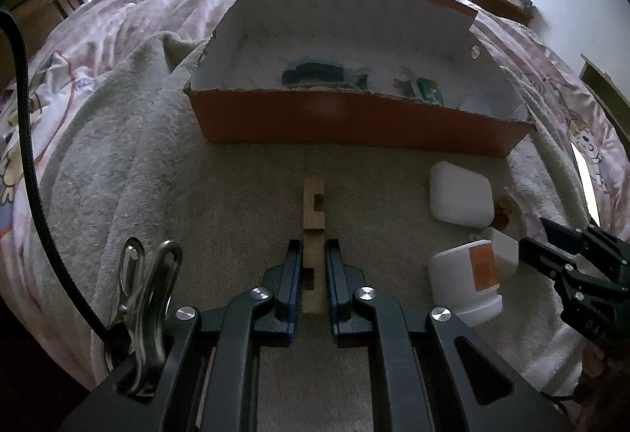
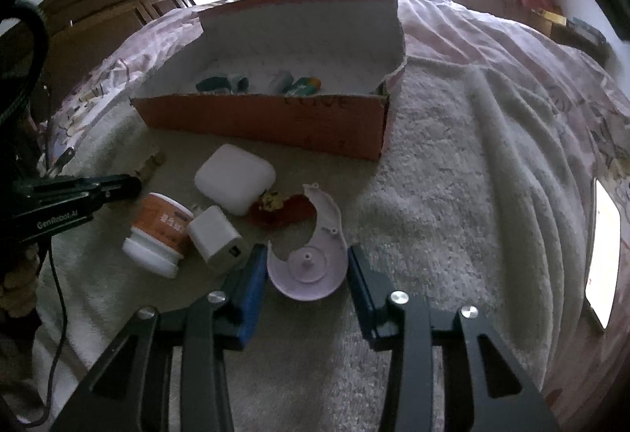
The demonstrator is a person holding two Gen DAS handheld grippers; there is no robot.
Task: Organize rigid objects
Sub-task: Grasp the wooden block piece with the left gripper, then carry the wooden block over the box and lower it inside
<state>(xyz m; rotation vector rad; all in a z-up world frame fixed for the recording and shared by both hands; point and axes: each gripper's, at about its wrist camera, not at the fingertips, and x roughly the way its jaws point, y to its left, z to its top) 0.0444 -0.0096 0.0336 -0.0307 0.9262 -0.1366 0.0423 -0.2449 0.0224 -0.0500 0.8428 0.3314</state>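
Left gripper clenching a notched wooden block, lying on the grey towel just before the orange box. Right gripper gaping around a pale purple plastic shell, not pinching. Resting nearby: one white case, one orange-labelled jar, one white charger.

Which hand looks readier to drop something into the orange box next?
Probably the left gripper: its jaws already close on the wooden piece, pointing at the box. The right gripper only straddles the pink plastic part, jaws open.
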